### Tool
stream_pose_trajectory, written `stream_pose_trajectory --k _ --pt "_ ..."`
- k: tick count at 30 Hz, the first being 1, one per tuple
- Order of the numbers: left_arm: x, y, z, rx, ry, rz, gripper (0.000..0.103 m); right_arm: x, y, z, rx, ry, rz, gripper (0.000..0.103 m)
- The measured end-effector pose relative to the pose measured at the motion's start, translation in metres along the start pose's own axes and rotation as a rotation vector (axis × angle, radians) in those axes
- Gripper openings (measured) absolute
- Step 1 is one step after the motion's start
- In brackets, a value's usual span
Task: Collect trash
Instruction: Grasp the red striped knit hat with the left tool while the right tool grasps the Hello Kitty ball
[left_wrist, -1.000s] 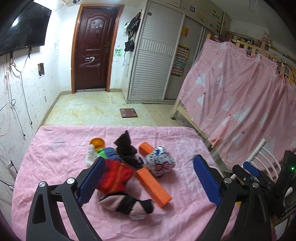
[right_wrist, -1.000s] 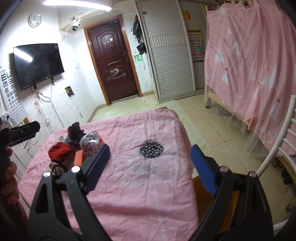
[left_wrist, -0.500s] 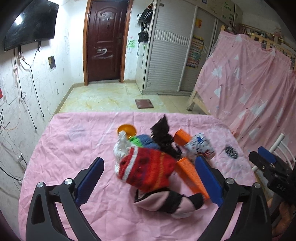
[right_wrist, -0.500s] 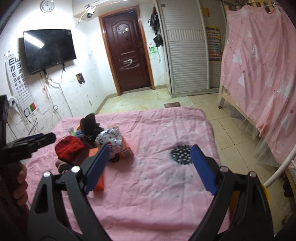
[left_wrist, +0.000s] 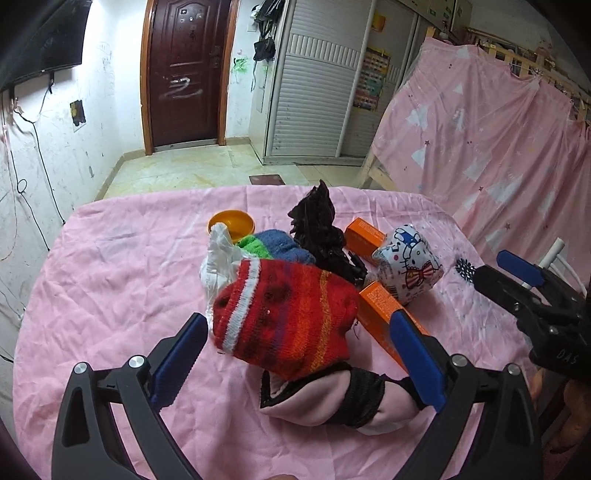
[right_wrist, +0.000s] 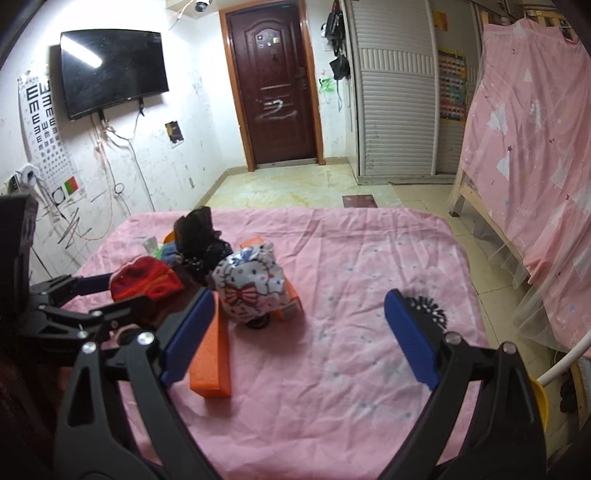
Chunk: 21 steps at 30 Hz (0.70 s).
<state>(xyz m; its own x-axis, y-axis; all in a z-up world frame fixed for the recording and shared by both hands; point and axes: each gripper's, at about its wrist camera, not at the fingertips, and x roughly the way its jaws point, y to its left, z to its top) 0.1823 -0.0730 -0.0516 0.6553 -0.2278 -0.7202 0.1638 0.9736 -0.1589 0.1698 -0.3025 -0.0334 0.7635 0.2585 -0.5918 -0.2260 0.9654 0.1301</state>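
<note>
both tongs moved nearer the pile; left tongs (left_wrist: 295, 352) open astride red hat (left_wrist: 288, 314), right tongs (right_wrist: 299, 336) open, empty, just widened.

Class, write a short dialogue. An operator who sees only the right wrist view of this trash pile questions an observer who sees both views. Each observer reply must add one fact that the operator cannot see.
Operator: The left claw blocks my view. What lies in front of the red knit hat?
Observer: A pink and black cloth, on the pink sheet, just nearer than the hat.
Operator: Is the left claw gripping the hat?
Observer: No. Its jaws stand wide open and the hat lies between the blue pads, neither pressing on it.
</note>
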Motion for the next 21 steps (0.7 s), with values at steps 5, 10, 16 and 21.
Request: stream_pose_trajectory --k 5,10,16,21 --pt "0.009 0.001 -0.004 0.017 0.024 0.002 0.053 0.011 0.006 0.001 -0.009 0.017 0.01 0.089" --pt "0.004 0.002 -0.009 0.015 0.006 0.001 0.023 0.017 0.017 0.0 -0.027 0.032 0.017 0.089" --pt "-0.028 0.012 -0.01 -0.02 -0.1 -0.042 0.02 0.021 0.029 0.004 -0.051 0.034 0.023 0.089" --pt "-0.058 0.022 -0.011 -0.044 -0.179 -0.049 0.02 0.029 0.038 0.008 -0.081 0.045 0.016 0.089"
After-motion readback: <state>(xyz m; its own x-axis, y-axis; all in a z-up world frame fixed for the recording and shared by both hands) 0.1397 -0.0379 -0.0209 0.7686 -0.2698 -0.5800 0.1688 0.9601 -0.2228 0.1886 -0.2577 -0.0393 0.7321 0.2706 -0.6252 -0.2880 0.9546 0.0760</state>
